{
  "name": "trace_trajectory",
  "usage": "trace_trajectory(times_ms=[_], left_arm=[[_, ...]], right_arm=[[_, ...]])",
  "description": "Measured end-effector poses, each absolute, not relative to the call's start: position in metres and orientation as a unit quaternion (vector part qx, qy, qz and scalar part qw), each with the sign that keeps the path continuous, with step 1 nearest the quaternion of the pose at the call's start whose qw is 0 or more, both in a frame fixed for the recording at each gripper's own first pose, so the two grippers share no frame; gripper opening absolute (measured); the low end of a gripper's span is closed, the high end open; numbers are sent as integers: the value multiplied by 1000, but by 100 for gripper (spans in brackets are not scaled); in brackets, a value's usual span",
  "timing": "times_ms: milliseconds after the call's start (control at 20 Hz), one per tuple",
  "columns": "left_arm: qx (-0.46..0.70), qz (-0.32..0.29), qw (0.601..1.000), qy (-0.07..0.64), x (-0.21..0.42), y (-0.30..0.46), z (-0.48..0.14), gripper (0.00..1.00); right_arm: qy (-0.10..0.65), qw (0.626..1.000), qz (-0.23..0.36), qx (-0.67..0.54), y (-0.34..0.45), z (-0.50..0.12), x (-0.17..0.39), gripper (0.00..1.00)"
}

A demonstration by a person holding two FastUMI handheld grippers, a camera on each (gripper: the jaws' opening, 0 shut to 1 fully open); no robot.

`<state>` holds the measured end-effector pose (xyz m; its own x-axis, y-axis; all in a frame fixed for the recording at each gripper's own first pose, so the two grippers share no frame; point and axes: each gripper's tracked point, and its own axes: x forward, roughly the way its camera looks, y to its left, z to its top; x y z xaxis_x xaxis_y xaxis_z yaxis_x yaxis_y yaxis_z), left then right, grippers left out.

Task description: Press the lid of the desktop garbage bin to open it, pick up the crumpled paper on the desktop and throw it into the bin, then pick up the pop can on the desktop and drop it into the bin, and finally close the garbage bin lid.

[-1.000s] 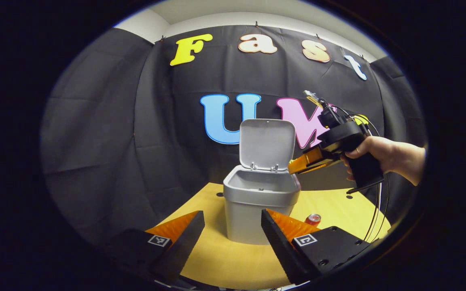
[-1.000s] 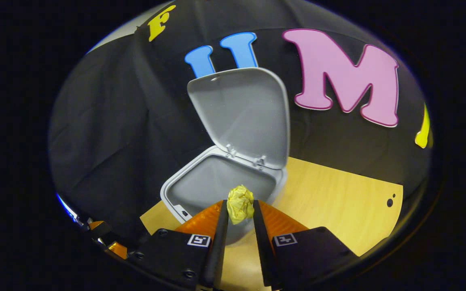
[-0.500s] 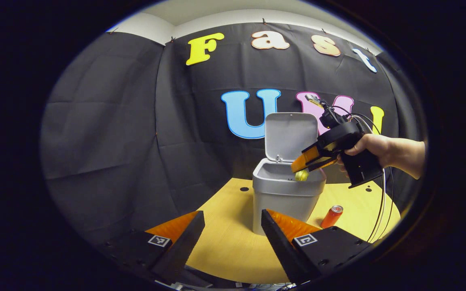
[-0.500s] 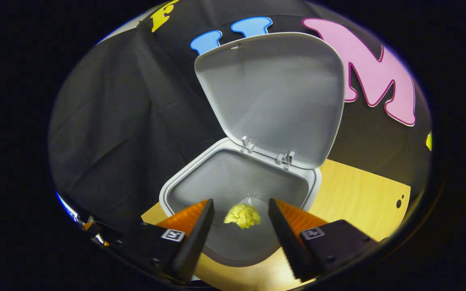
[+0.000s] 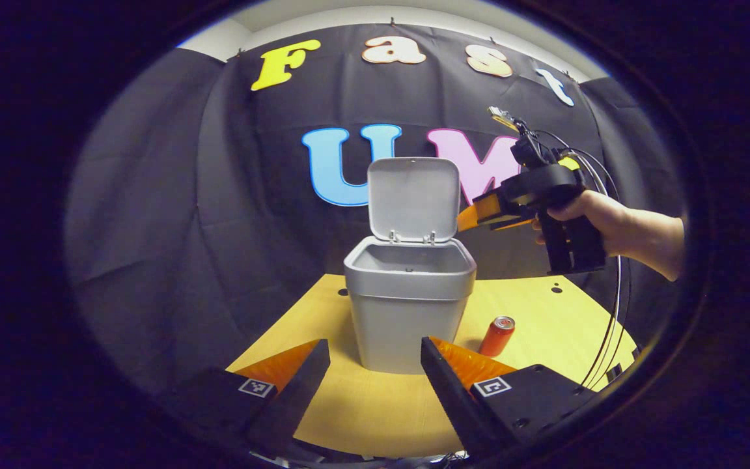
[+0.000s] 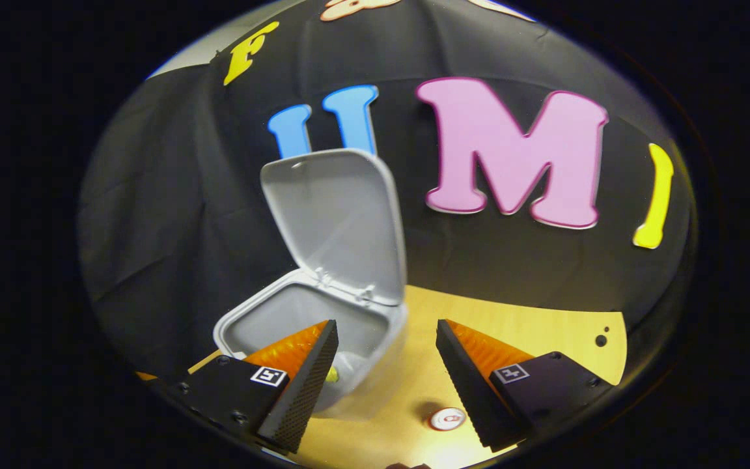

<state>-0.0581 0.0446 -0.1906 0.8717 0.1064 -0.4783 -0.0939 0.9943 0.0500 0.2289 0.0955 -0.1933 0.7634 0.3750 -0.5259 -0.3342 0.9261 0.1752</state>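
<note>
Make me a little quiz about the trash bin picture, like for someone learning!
1. True or false: the bin lid stands open.
2. Where is the pop can? A) inside the garbage bin B) upright on the table beside the bin C) held in a tool
3. Fill in: the right tool, held above the bin's side, has its fingers ____ with nothing between them.

Key
1. True.
2. B.
3. Open. A bit of yellow crumpled paper shows inside the bin, and the left tool is open too.
</note>
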Motion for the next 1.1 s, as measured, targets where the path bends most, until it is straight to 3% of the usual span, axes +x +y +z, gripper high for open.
trace_trajectory(times_ms=[250, 650, 850, 1100], left_arm=[[-14, -33, 962, 271, -29, -7, -231, 95], [-2, -137, 942, 307, 36, -97, -291, 96], [6, -166, 932, 323, 63, -136, -342, 94], [-2, -172, 926, 336, 81, -161, -397, 97]], right_arm=[[245, 965, 88, 40, -1, -197, 217, 98], [280, 958, -52, 34, -155, -249, 125, 98], [278, 956, -94, 33, -204, -263, 95, 98], [281, 954, -101, -7, -228, -288, 82, 98]])
